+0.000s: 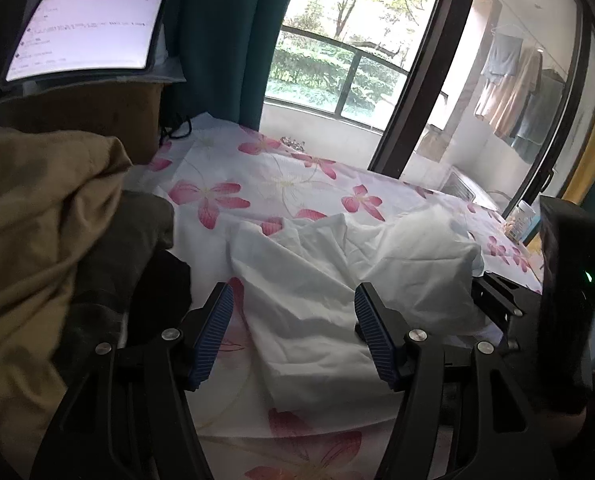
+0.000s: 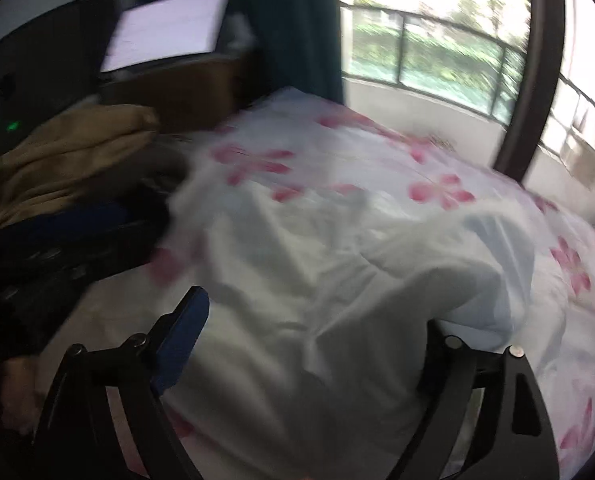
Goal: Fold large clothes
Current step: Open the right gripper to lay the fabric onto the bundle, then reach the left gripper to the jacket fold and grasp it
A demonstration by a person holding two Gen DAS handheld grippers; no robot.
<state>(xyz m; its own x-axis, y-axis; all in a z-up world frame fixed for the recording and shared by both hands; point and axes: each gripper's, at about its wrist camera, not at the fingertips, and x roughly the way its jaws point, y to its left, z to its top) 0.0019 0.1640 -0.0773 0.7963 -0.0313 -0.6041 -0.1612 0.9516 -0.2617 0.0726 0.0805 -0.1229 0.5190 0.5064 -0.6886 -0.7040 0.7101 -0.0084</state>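
Fingers of our left gripper (image 1: 293, 334) stand apart over the white garment (image 1: 349, 276), gripping nothing. Our right gripper (image 2: 317, 344) looks spread too, cloth draped over one finger, though blur hides any pinch. The garment lies crumpled on the bed (image 1: 265, 176). We judge we're at spreading: next, find and pinch an edge.

Domestic bedroom, occupied.
Floral bedsheet (image 1: 297, 184) on bed, teal curtain (image 1: 233, 40), balcony window (image 1: 337, 52), laundry (image 1: 513, 88) hanging outside, clothes heap (image 1: 37, 220).
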